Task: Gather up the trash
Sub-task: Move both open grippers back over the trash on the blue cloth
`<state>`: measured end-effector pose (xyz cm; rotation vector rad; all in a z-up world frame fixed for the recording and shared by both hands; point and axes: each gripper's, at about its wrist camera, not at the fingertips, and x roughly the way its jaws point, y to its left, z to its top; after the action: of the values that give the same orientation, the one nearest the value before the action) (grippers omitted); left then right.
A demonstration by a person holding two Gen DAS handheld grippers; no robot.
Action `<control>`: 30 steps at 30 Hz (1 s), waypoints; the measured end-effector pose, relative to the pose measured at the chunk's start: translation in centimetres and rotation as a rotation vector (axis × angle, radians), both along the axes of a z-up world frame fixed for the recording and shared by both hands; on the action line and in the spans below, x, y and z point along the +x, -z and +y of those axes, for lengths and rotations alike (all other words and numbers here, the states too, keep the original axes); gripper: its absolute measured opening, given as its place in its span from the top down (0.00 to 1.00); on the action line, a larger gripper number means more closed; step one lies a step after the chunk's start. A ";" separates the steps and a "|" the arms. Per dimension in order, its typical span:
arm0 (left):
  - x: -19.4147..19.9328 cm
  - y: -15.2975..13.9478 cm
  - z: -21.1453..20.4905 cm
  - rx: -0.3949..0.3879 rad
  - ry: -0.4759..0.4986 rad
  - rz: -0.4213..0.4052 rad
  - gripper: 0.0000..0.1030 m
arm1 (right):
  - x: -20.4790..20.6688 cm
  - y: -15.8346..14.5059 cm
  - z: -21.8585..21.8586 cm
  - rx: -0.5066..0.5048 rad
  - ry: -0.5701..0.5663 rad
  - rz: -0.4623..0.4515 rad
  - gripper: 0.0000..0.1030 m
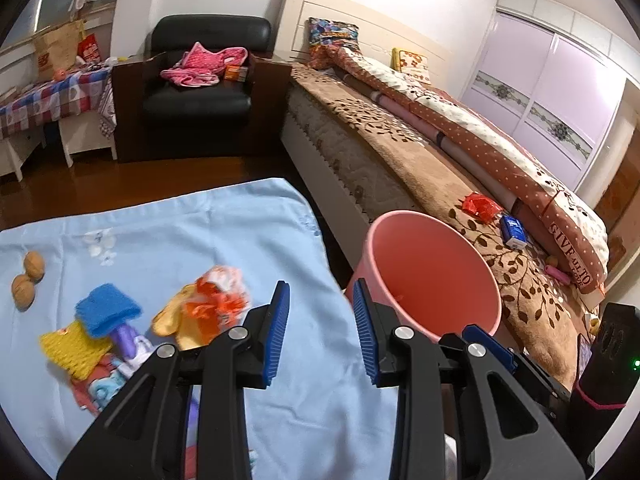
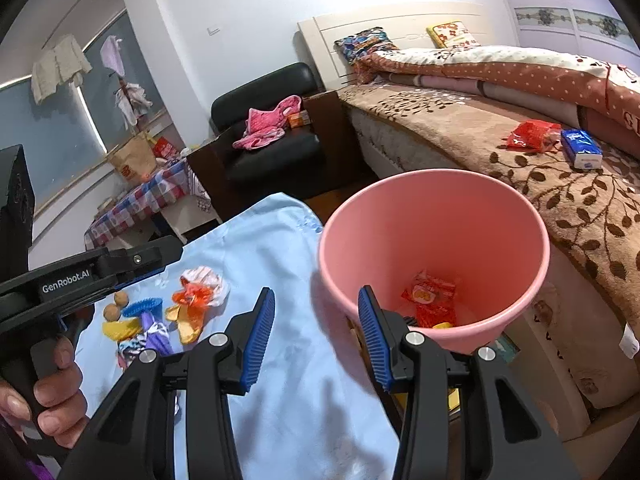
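A pink bin stands between the light blue cloth and the bed. Red and orange wrappers lie at its bottom. A heap of trash lies on the cloth: an orange and white wrapper, a yellow piece, a blue sponge-like piece, a purple wrapper. My left gripper is open and empty, above the cloth's right edge beside the bin. My right gripper is open and empty at the bin's near rim.
Two walnuts lie on the cloth at the left. A red wrapper and a blue tissue pack lie on the bed's brown blanket. A black armchair and a side table stand behind.
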<state>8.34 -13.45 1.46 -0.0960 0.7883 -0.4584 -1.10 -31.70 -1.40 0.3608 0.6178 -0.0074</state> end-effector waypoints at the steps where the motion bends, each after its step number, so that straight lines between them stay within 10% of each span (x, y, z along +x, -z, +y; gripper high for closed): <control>1: -0.1 0.0 0.4 -0.002 -0.006 -0.001 0.68 | -0.1 0.0 0.3 -0.004 -0.006 0.000 0.58; 30: -3.5 0.7 11.4 0.041 -0.164 -0.040 0.68 | -0.9 0.1 7.3 -0.060 -0.153 0.001 0.58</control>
<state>4.83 -2.06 0.75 -0.1119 0.7436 -0.2874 -1.96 -24.40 -1.53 0.2551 0.6433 0.1199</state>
